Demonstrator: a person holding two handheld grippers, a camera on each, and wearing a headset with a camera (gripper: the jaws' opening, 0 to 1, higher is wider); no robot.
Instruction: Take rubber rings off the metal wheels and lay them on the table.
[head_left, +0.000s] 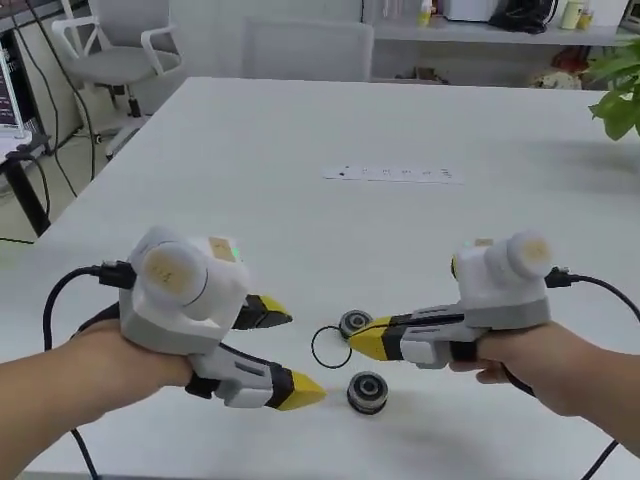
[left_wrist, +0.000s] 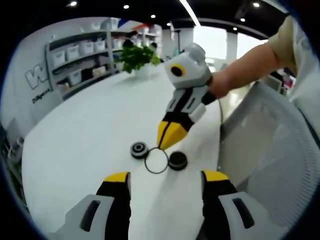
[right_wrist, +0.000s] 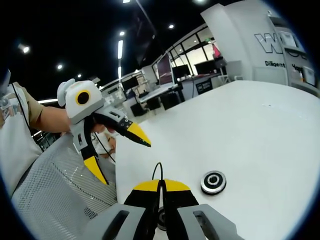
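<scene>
My right gripper (head_left: 354, 342) (right_wrist: 160, 186) is shut on the edge of a thin black rubber ring (head_left: 330, 347) (left_wrist: 156, 161), which hangs low over the white table (head_left: 330, 220). Two metal wheels flank the ring: a small silvery one (head_left: 355, 323) (left_wrist: 139, 149) (right_wrist: 213, 182) just beyond it and a darker-rimmed one (head_left: 367, 391) (left_wrist: 177, 160) on the near side. My left gripper (head_left: 290, 350) (left_wrist: 166, 180) stands open a short way left of the ring, with nothing between its yellow tips. In the right gripper view the left gripper (right_wrist: 124, 161) faces me with its jaws spread.
A strip of white paper (head_left: 393, 174) lies mid-table. A green plant (head_left: 618, 90) stands at the far right edge, with office chairs (head_left: 120, 50) beyond the far left corner. A mesh chair back (left_wrist: 265, 145) is close on the near side.
</scene>
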